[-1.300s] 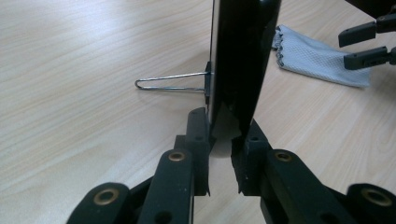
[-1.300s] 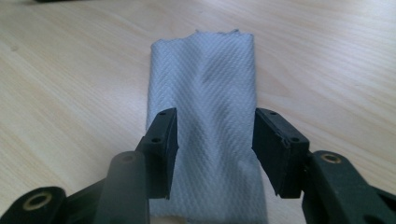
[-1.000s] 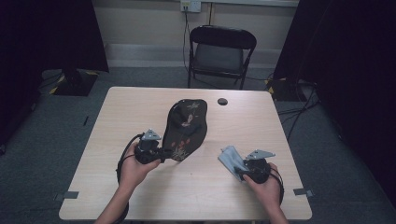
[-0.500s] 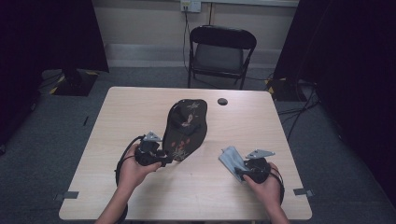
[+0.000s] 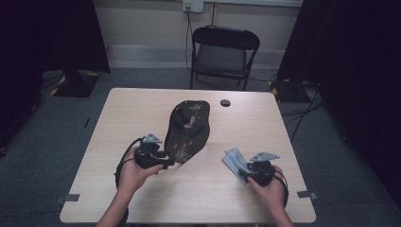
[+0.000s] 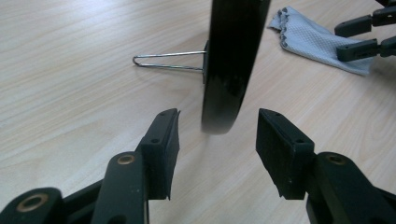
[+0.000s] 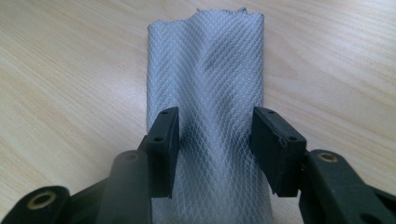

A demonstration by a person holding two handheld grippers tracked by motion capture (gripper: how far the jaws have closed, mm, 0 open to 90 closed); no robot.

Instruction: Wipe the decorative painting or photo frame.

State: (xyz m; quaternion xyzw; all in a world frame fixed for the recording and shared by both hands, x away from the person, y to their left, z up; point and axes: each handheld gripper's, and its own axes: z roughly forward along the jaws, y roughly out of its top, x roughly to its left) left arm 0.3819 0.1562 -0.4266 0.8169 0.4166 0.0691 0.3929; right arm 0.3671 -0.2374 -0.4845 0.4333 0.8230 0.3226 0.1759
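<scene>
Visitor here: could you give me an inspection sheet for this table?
Surface: pale wooden table.
Job's things: dark flowered oval panel on a wire stand; grey cloth.
Clutter: small black disc.
Grippers: left gripper just opening, panel edge between jaws untouched; right gripper just closing, cloth between jaws, grip unclear.
Cables: cable looping from left gripper; cords on floor.
Surroundings: folding chair, wall socket, grey carpet.

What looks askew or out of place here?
Nothing is spilled or broken. The black oval panel stands tilted on its wire leg, its edge between the left gripper's jaws, which have just been opening.
</scene>
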